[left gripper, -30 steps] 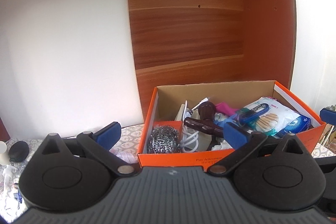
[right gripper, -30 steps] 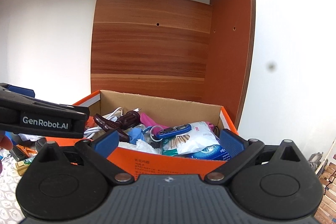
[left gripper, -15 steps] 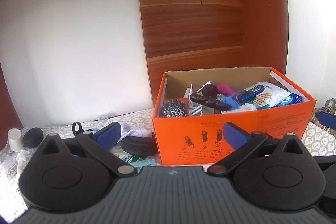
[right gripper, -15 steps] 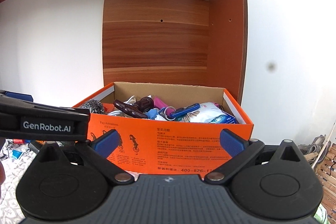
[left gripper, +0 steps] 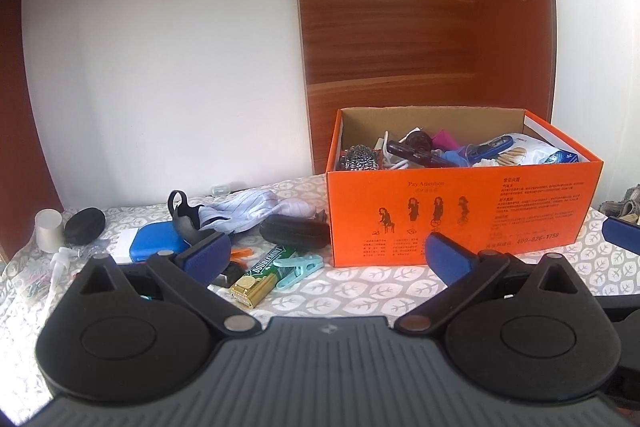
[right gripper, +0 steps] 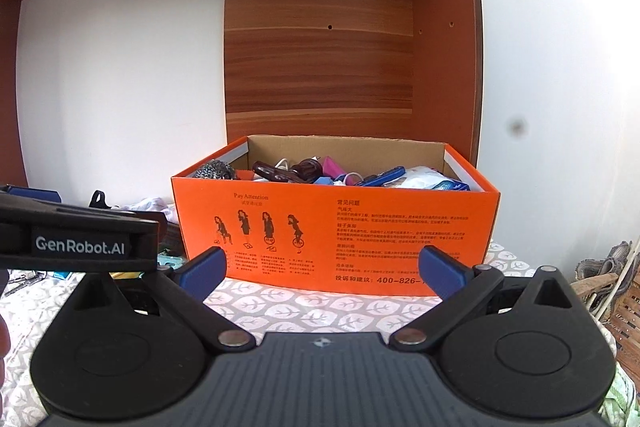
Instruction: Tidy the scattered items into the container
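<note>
Left tongs (left gripper: 327, 255) open, empty | right tongs (right gripper: 321, 269) open, empty | orange box (left gripper: 460, 223) nearly full | gum pack (left gripper: 262, 275) on bench, likely next.

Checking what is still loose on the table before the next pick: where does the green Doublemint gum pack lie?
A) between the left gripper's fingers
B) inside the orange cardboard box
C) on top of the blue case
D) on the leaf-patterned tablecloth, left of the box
D: the green Doublemint gum pack lies on the leaf-patterned tablecloth, left of the orange cardboard box, beside a light blue clothes peg.
</note>
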